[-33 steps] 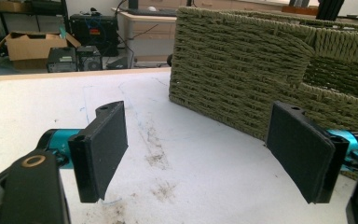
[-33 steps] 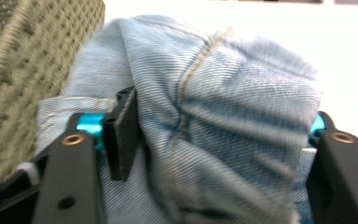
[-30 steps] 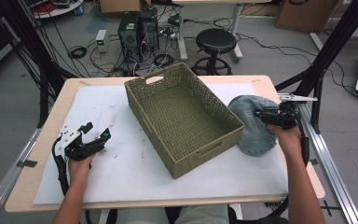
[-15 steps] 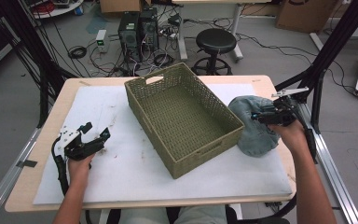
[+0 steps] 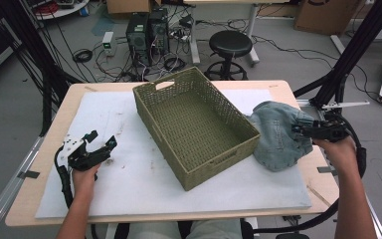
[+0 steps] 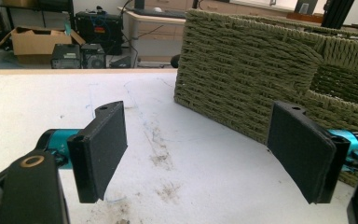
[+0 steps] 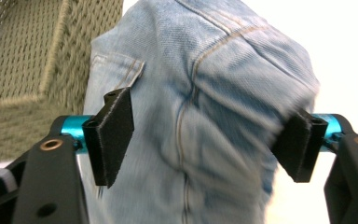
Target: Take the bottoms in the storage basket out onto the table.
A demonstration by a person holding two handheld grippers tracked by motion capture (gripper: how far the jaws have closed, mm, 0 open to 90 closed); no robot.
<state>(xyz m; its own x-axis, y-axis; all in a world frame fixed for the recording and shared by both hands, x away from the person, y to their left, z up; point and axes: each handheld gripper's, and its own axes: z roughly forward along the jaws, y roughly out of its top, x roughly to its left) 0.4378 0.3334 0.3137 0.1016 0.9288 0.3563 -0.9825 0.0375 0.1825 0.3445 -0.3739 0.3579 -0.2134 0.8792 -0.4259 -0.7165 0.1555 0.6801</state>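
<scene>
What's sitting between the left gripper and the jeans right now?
The woven basket stands between the left gripper and the jeans, plain in the high view. A bare, smudged stretch of white mat separates gripper and basket.

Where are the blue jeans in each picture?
High view: the jeans lie crumpled at the right, against the green basket, by the right gripper.
Left gripper view: I can't find the jeans; there is the basket.
Right gripper view: the jeans are at the middle, between the open jaws.
Shared landmark: the woven basket.
</scene>
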